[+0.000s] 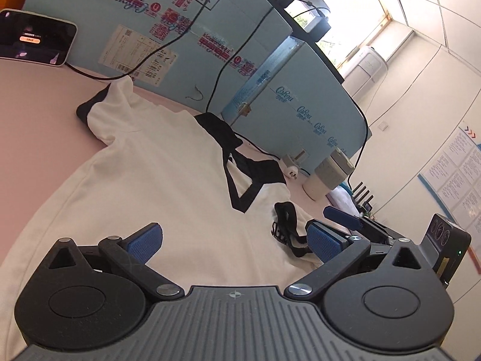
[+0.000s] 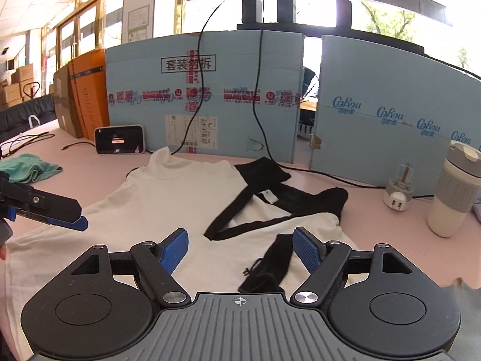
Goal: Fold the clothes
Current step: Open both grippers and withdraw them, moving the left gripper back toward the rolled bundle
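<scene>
Pink surface [image 2: 372,210] bore the white shirt [image 2: 168,198], black-trimmed, lying mostly spread and one sleeve [image 2: 270,267] turned inward; folding had barely begun. Left tool [image 1: 234,240] and right tool [image 2: 240,251] hovered released, grasping nothing

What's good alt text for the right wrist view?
The open right gripper hovers over a white T-shirt with black trim, spread on a pink table, holding nothing. The left gripper reaches in from the left edge. Behind stand blue cardboard panels, a phone and a tumbler.
</scene>
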Demonstrator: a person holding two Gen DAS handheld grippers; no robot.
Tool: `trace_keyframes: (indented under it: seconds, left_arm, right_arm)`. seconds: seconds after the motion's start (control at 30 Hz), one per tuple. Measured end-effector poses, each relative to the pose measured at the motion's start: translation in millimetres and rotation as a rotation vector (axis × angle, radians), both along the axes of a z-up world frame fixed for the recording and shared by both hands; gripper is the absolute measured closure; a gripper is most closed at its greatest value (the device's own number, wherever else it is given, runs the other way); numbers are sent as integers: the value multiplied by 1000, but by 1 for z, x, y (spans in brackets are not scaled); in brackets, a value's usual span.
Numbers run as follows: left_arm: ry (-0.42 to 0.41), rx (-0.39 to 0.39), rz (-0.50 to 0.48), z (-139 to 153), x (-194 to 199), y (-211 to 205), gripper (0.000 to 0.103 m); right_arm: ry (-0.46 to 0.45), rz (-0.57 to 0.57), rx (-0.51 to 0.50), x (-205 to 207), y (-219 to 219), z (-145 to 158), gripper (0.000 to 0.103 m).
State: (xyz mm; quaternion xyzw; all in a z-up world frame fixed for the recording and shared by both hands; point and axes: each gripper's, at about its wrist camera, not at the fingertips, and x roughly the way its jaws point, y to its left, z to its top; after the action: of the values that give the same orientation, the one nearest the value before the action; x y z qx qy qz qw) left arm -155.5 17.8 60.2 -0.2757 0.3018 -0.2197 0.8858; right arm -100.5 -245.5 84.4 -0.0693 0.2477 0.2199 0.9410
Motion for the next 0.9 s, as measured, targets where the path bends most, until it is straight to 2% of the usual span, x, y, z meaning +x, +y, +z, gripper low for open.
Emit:
trace_keyframes:
  seconds: [0.1,0.2,0.3,0.37,0.47,0.5,0.53,0.63,0.77,0.9]
  left_arm:
    - [8,4,27,19,-37,-27,0]
    - [21,-28,71,32,-53,-5,0]
    - [76,-77,127,17,1,24,0]
    - [100,-112,168,12,1,42,0]
    - [112,-161,201,-11,64,105,0]
    - [118,-178,207,-19,92,113,0]
    - [126,-196,211,-26,102,115,0]
    - [157,-227,224,-34,122,117,0]
    - [209,-229,238,-43,138,124,0]
    - [183,-221,258,-46,141,130,0]
  right_arm:
    - [4,34,-18,7,20,1,23]
    - [8,73,-44,17,42,-1,15]
    - [27,84,-62,33,63,-2,15]
    - [40,100,-44,45,76,0,15]
    - [38,103,-10,64,95,-1,12]
    - [35,97,-3,70,100,-3,11]
    - [32,92,4,76,106,-5,11]
    - [21,77,13,92,122,-15,11]
    - [-19,103,-66,99,139,-41,11]
    - [-11,150,-129,99,143,-58,11]
